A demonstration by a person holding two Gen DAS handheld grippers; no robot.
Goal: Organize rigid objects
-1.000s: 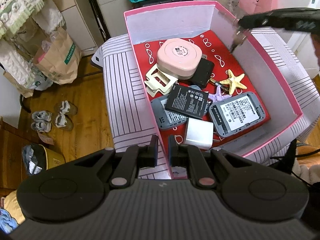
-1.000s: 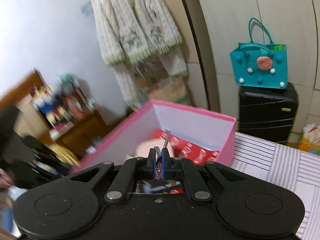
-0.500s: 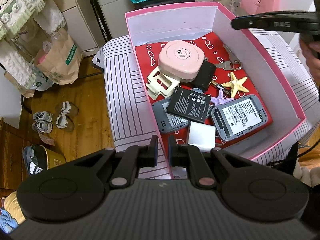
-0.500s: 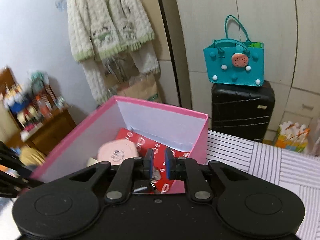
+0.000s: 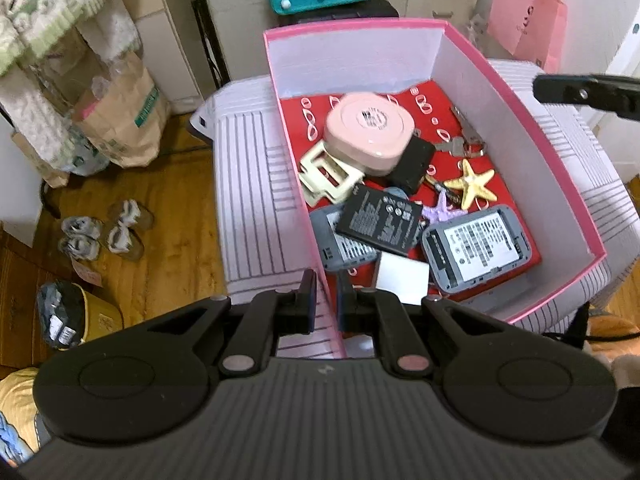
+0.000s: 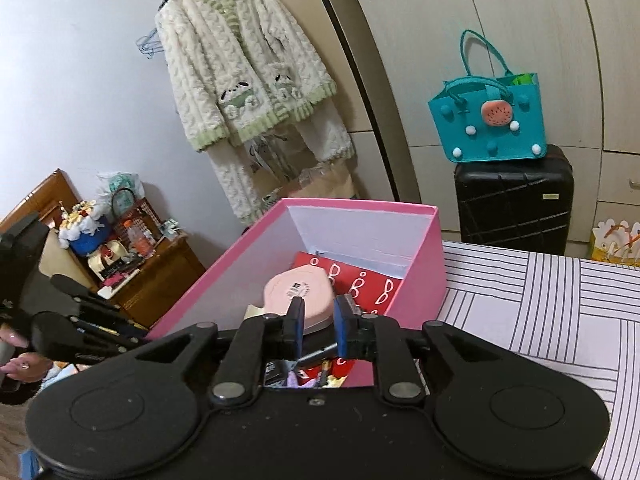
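The left gripper (image 5: 325, 300) is clamped on the near left wall of the pink box (image 5: 560, 168), its jaws closed on the thin cardboard, one finger outside and one inside. The box stands on a striped worktop (image 5: 248, 184), close to its left edge.

Inside, on a red lining, the things lie crowded toward the left wall and the near end. A pink rounded case (image 5: 370, 134) sits toward the far end, overlapping a cream buckle (image 5: 328, 178) and a small black block (image 5: 412, 164). A bunch of keys (image 5: 460, 140) lies by the right wall, apart from the rest. Nearer come a yellow starfish (image 5: 472, 186) and a lilac one (image 5: 442, 210), partly covered. A black battery (image 5: 380, 220) rests tilted on one grey device (image 5: 340, 246); a second grey device (image 5: 478, 248) lies label up at the near right, and a white square (image 5: 402, 276) touches both.

The right gripper (image 6: 318, 320) hovers above the box's right wall — its jaws have just been opening and stand parted, with nothing between them.
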